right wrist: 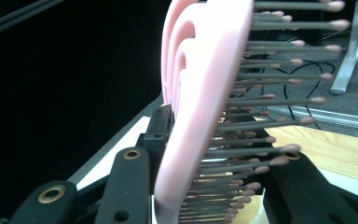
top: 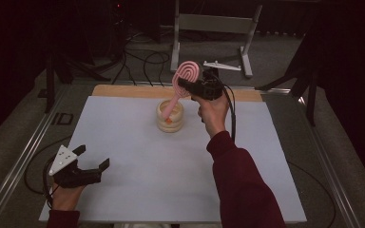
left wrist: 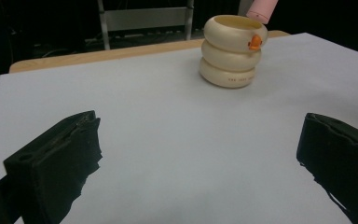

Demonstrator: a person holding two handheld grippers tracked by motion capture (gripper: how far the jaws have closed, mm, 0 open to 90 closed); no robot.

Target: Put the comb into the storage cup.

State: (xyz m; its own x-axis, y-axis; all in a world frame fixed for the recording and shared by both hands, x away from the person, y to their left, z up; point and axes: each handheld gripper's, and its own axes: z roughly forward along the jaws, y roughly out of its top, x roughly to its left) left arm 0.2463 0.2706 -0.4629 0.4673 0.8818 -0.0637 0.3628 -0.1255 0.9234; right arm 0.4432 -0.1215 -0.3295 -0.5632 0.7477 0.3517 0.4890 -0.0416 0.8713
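A pink hairbrush (top: 183, 80) with a round spiral head is held tilted above a cream ribbed cup (top: 169, 116), its handle end dipping into the cup's mouth. My right gripper (top: 190, 86) is shut on the brush just below its head. In the right gripper view the pink brush head (right wrist: 200, 102) and its bristles stand between the black jaws. The cup (left wrist: 231, 51), with a small orange mark on its side, stands at the far middle of the white sheet. My left gripper (top: 94, 160) rests open at the near left, nothing between its jaws.
A white sheet (top: 133, 156) covers the table, with a strip of bare wood (top: 123, 90) along the far edge. A grey metal stand (top: 209, 28) and cables lie on the floor beyond. Metal rails (top: 24, 156) run along the table's sides.
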